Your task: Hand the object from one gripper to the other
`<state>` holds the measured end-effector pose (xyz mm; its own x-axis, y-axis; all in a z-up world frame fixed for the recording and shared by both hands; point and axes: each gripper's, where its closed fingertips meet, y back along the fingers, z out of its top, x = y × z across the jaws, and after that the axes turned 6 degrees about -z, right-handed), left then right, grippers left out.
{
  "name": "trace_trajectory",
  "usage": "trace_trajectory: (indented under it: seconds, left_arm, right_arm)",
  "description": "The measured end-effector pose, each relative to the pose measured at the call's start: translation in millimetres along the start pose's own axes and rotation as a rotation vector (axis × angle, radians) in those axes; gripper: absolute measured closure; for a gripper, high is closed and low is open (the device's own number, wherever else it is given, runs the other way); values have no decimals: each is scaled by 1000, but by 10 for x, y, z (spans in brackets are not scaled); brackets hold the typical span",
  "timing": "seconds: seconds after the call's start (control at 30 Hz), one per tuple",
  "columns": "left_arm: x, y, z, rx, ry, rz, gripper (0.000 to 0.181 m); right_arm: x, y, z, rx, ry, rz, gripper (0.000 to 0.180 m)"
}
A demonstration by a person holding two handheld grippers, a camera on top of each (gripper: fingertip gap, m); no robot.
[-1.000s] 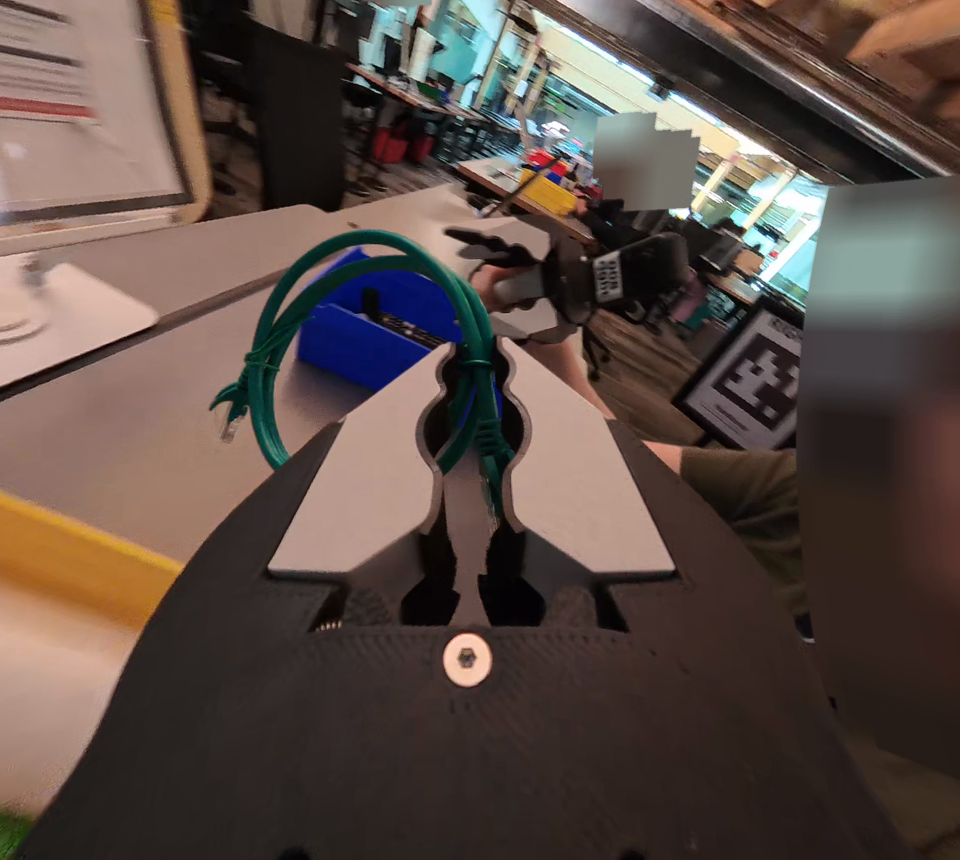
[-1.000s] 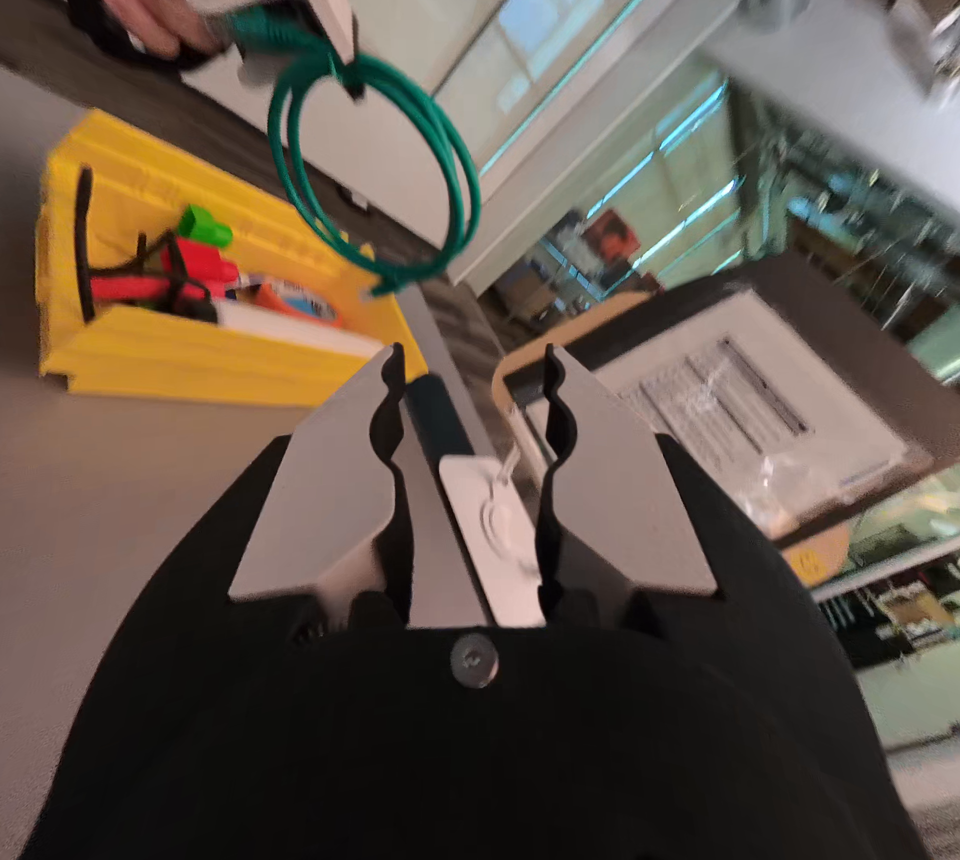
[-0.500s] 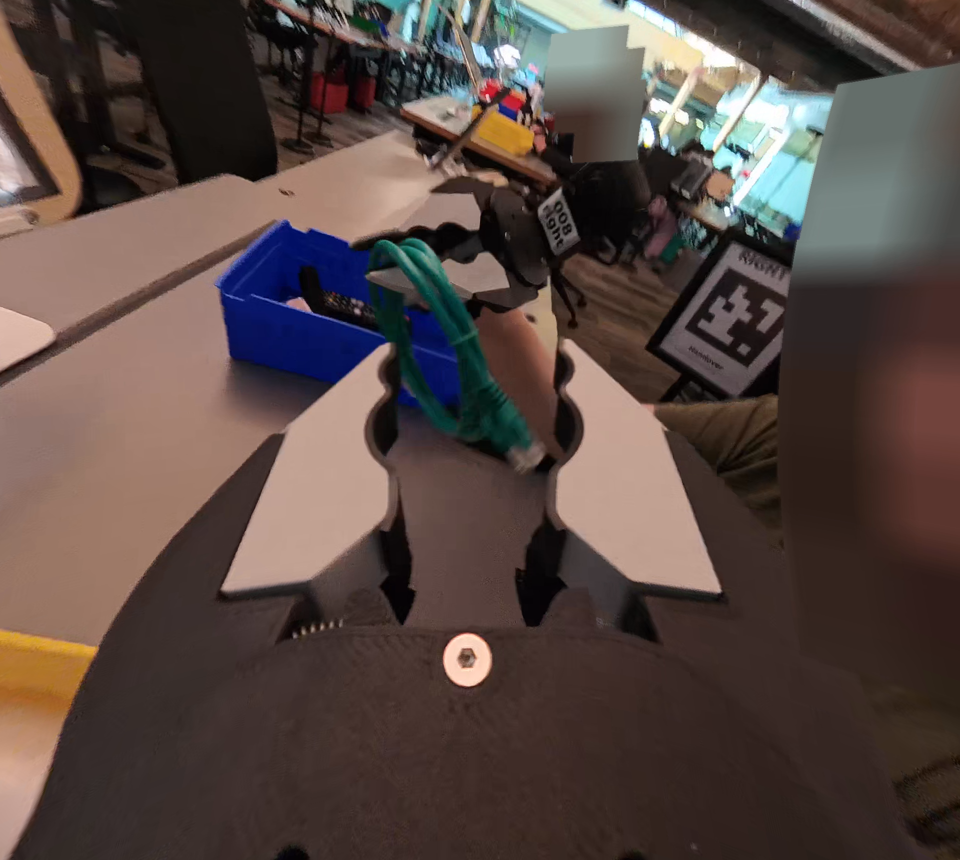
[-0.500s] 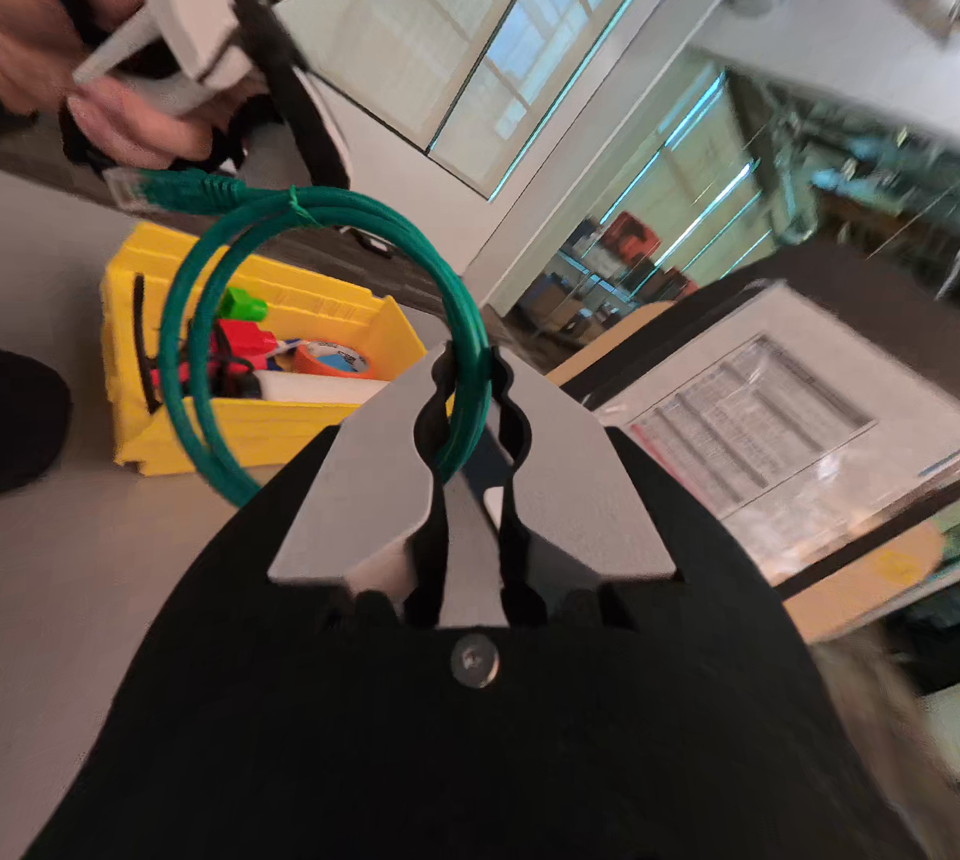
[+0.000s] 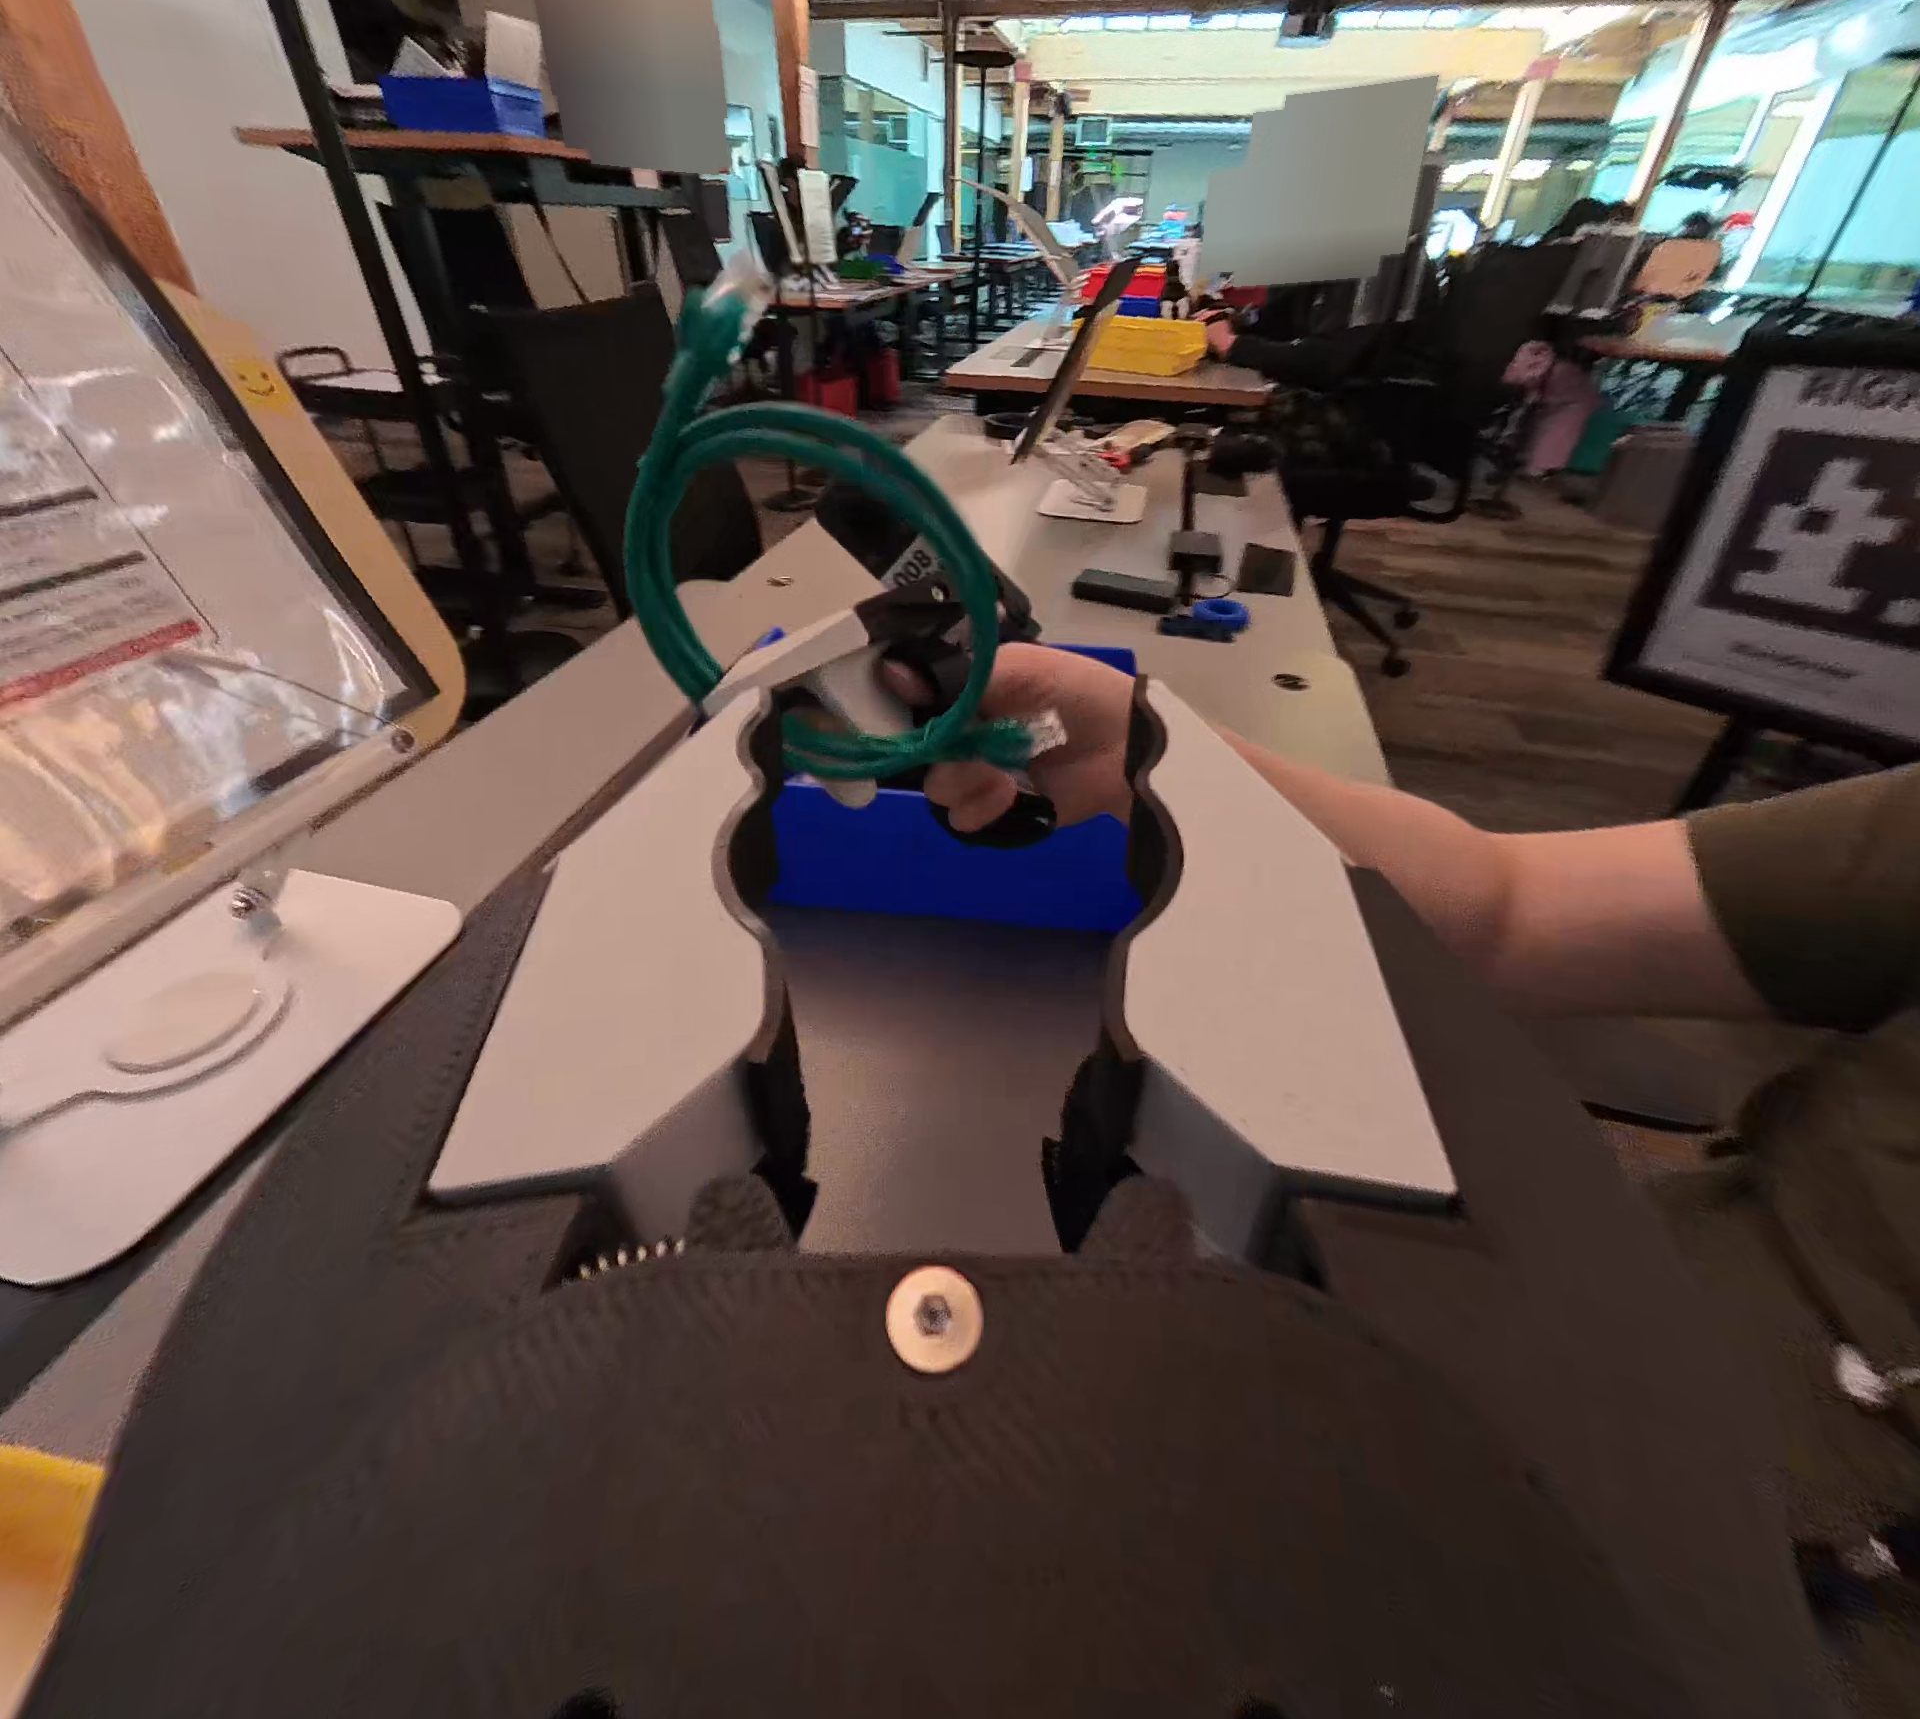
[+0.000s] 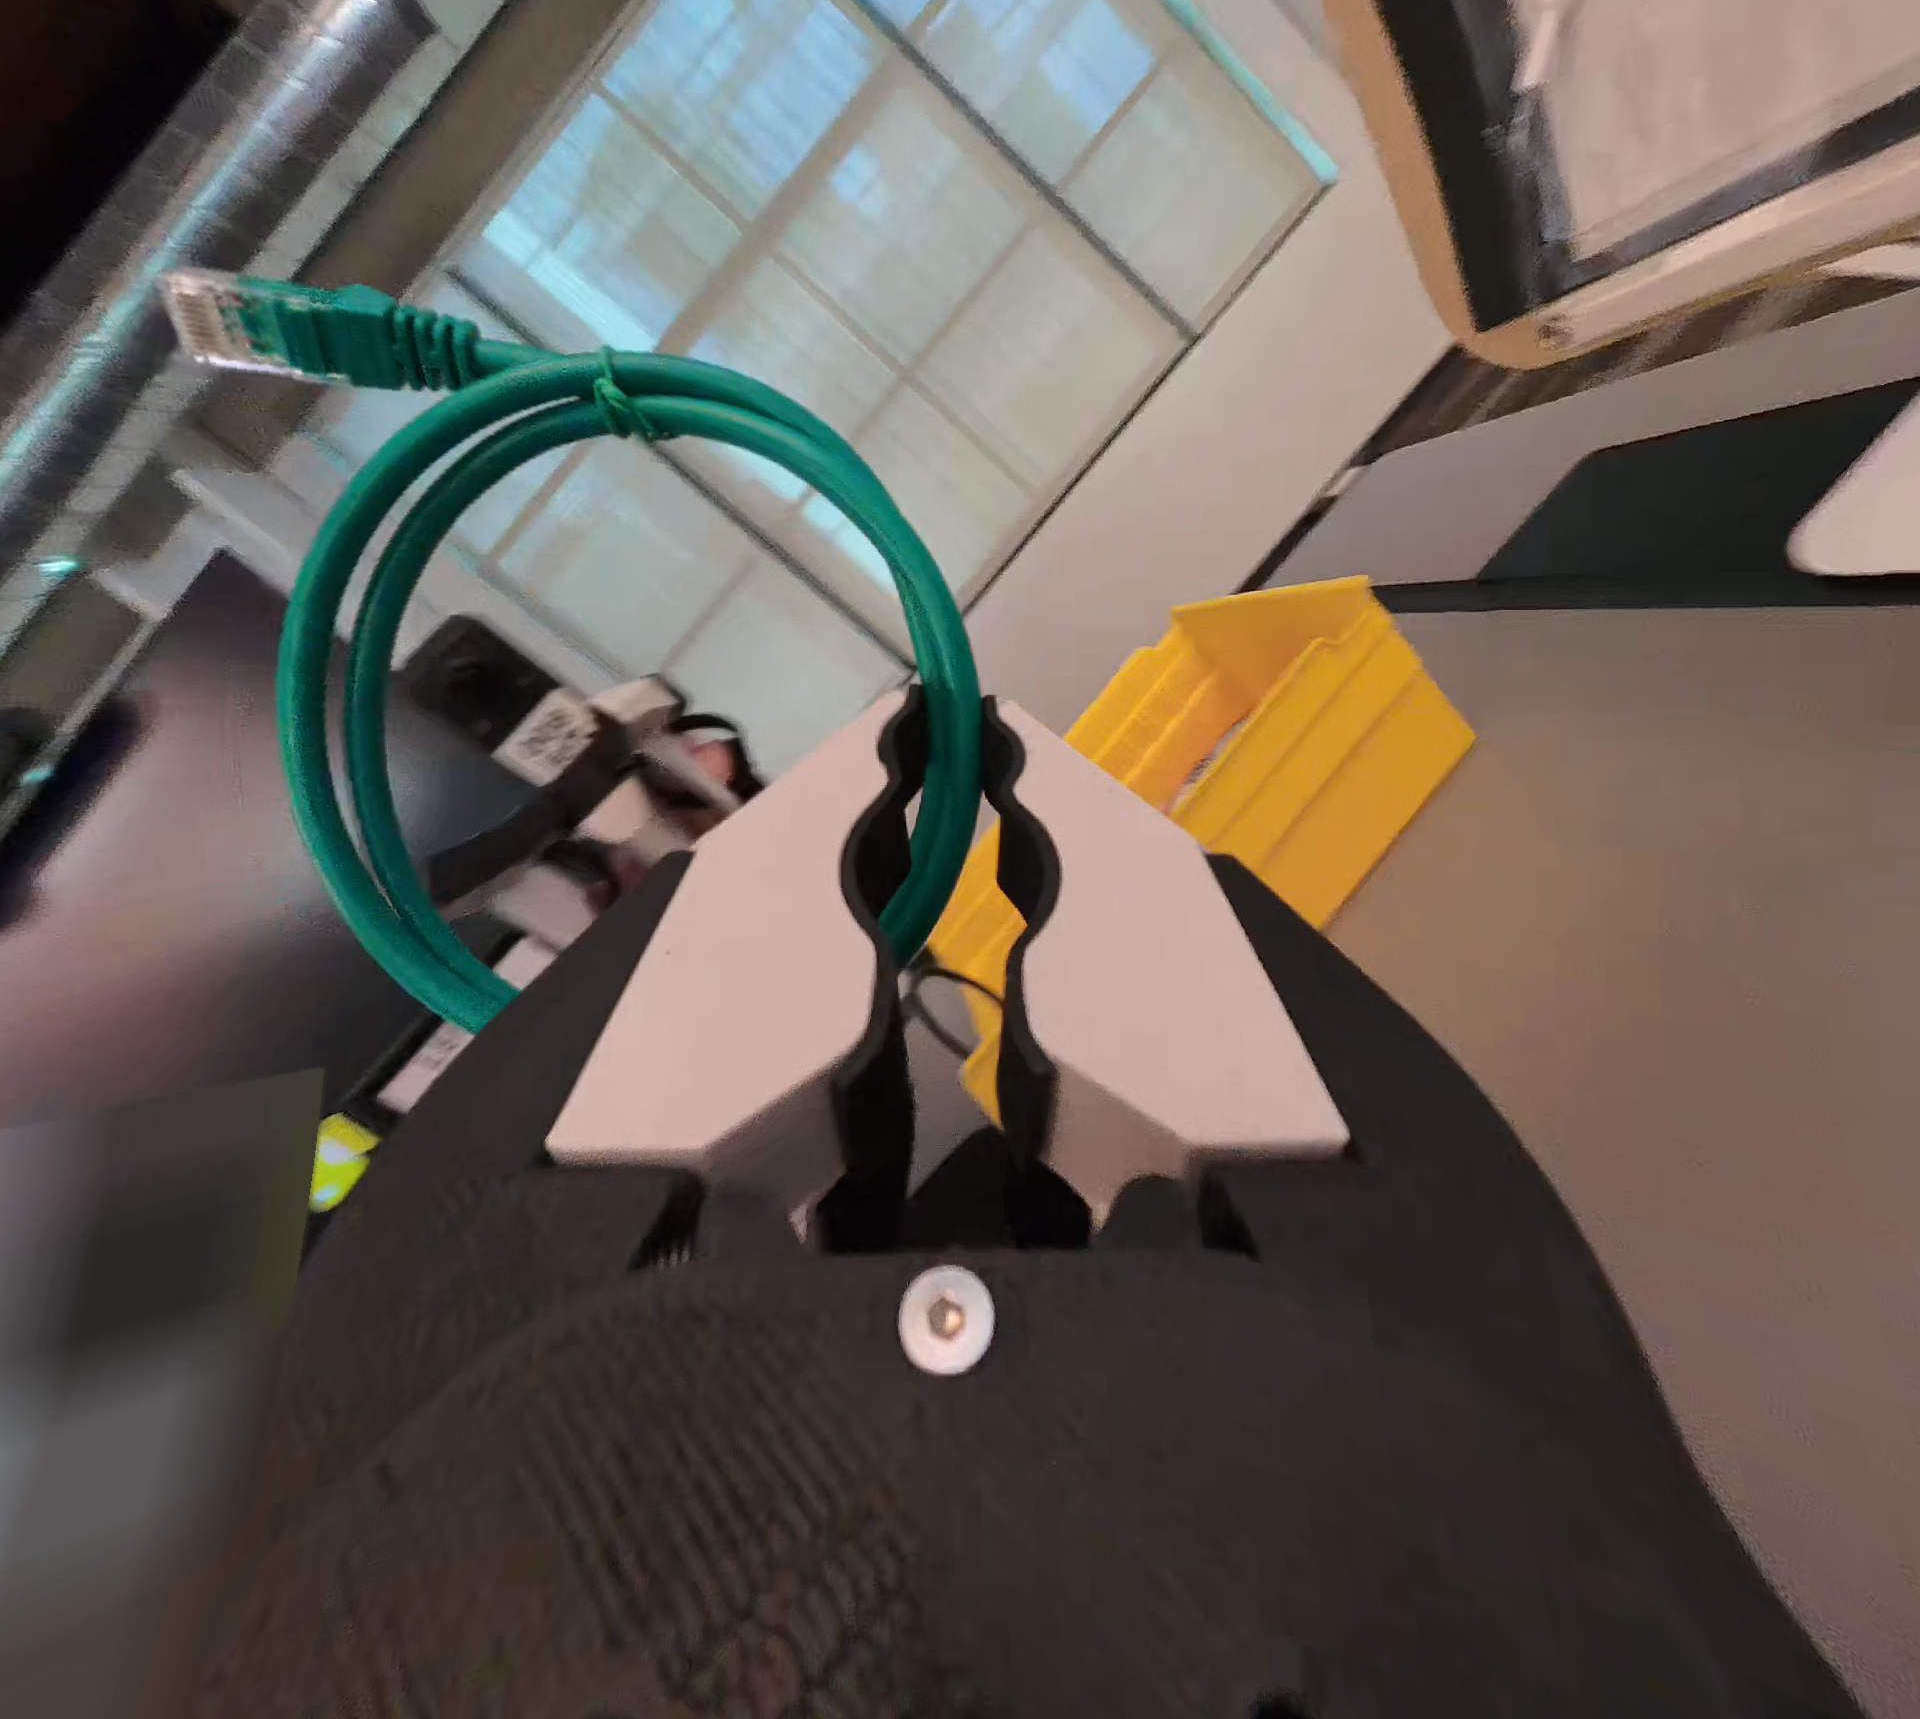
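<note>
Right wrist view showed the right gripper [image 6: 951,713] clamped on the coiled green network cable [image 6: 623,630], both strands pinched at the fingertips, the tied loop standing free above the grey surface [image 6: 1662,942] beside a yellow plastic bin [image 6: 1299,734]. Across from it, the left gripper [image 5: 951,713] stood wide apart and empty, a blue plastic bin [image 5: 935,869] beyond. Light and springy, the cable looked apt to twist; gripping both strands near the tie seemed safest.
</note>
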<state>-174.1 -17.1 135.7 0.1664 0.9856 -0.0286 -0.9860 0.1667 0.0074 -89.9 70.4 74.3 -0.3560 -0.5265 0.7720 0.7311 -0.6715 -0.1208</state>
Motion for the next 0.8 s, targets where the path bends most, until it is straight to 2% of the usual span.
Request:
trace_trajectory:
  seconds: [0.17,0.27,0.4,0.5,0.67,0.8]
  left_arm:
    - [12,-394,-214,129,-119,122,107]
    - [-56,-556,-512,297,-249,115,103]
    - [118,-676,-741,412,-341,236,102]
    - [251,-764,-708,340,-347,322,113]
    - [300,-834,-569,115,-297,357,132]
    - [303,-784,-420,-45,-365,446,137]
  right_arm:
    - [-194,31,110,-121,94,-181,172]
    - [-183,71,171,-195,85,-200,172]
    - [-143,119,229,-274,45,-193,173]
    - [-91,134,247,-315,23,-178,172]
    - [13,147,246,-378,-21,-153,172]
    - [115,151,211,-425,-93,-111,172]
